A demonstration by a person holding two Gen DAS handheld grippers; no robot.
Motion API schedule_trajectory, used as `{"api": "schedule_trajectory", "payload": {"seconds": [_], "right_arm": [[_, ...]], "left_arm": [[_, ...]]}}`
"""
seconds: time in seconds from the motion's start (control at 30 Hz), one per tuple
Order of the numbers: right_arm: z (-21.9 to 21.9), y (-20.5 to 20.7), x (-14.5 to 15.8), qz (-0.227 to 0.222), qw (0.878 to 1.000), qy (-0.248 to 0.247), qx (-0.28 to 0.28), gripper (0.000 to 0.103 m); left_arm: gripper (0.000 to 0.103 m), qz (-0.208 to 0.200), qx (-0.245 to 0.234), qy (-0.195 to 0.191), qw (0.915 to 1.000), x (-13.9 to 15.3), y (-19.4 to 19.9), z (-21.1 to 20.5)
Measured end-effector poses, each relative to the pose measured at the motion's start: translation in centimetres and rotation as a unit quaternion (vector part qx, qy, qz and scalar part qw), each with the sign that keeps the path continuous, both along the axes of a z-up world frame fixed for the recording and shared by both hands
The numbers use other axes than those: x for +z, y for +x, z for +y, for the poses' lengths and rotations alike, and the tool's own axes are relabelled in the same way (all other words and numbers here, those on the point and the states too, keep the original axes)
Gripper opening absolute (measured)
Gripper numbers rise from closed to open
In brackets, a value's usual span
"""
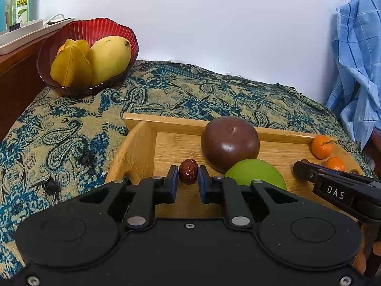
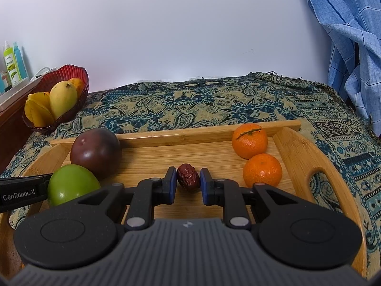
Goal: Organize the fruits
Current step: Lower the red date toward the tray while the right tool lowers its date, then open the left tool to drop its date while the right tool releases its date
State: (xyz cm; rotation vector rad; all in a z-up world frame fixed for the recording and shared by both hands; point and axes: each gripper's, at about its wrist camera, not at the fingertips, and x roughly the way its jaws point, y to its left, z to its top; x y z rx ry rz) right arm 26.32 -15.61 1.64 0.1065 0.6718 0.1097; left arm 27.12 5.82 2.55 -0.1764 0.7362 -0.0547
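A wooden tray (image 1: 142,143) (image 2: 295,157) holds a dark purple round fruit (image 1: 229,143) (image 2: 96,153), a green fruit (image 1: 256,174) (image 2: 71,183) and two small oranges (image 2: 250,140) (image 2: 262,170) (image 1: 321,146). My left gripper (image 1: 188,175) is shut on a wrinkled red date (image 1: 188,171) at the tray's left. My right gripper (image 2: 188,177) is shut on a second red date (image 2: 188,177) in the tray's middle. The right gripper also shows in the left wrist view (image 1: 333,186), at the right.
A red ribbed bowl (image 1: 95,27) (image 2: 71,74) with a mango (image 1: 109,57) and a starfruit (image 1: 71,64) stands at the far left on the paisley cloth (image 1: 178,88). A wooden shelf with bottles (image 1: 22,0) is behind it. Blue checked fabric (image 2: 352,35) hangs at right.
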Motion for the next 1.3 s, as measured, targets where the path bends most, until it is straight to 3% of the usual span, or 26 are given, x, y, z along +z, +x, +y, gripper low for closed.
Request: {"api": "schedule_trajectory", "payload": {"seconds": [0.3, 0.53, 0.63, 0.7, 0.87, 1.3], "right_arm": [[0.0, 0.0, -0.1, 0.0, 1.0, -0.002, 0.002, 0.035], [0.1, -0.1, -0.1, 0.0, 1.0, -0.002, 0.002, 0.038], [0.0, -0.1, -0.1, 0.0, 1.0, -0.002, 0.002, 0.038], [0.0, -0.1, -0.1, 0.0, 1.0, 0.0, 0.002, 0.038], [0.0, -0.5, 0.3, -0.004, 1.0, 0.006, 0.002, 0.038], [0.0, -2.2, 1.5, -0.031, 0.999, 0.002, 0.005, 0.048]], "left_arm": [[0.017, 0.001, 0.0, -0.002, 1.0, 0.0, 0.0, 0.0], [0.024, -0.001, 0.001, 0.003, 1.0, 0.1, -0.1, -0.1], [0.031, -0.007, 0.001, 0.012, 0.9999, 0.3, -0.3, -0.4], [0.044, -0.011, 0.004, 0.014, 0.9998, 0.5, -0.4, -0.3], [0.046, -0.009, 0.001, -0.002, 1.0, 0.6, -0.7, -0.1], [0.072, -0.033, 0.007, 0.003, 0.9994, 1.9, -1.9, 0.0]]}}
